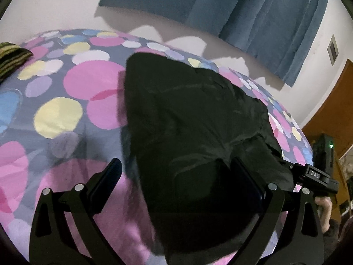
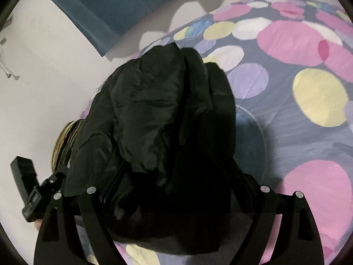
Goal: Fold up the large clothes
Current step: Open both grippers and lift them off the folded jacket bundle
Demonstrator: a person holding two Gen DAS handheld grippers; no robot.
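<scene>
- Left wrist view: the left gripper (image 1: 174, 176) has its jaws spread wide. One finger (image 1: 106, 183) stands clear over the bedspread (image 1: 66, 110); the other is at the edge of the black jacket (image 1: 194, 121), with fabric lying between and over the jaws. Nothing is clamped here.
- Right wrist view: the right gripper (image 2: 176, 190) has its fingertips buried under bunched black fabric. Whether the jaws are clenched on the jacket (image 2: 158, 110) or merely under it cannot be told.
- Jacket position: it lies on the spotted bedspread (image 2: 308, 44), partly gathered, with its long axis running away from both grippers toward the far side of the bed, near the blue curtain (image 1: 253, 17).
- Key relation: both grippers sit at the near end of the jacket. The right gripper (image 1: 317, 176) shows in the left view just beside the garment's right edge; the left gripper (image 2: 28, 187) shows in the right view at the left edge.
- Judgement: a lengthwise fold would call for the near edge to be carried forward along the long axis; the left gripper must first close on fabric.
- A striped item (image 1: 11, 55) lies well apart at the bed's left.
</scene>
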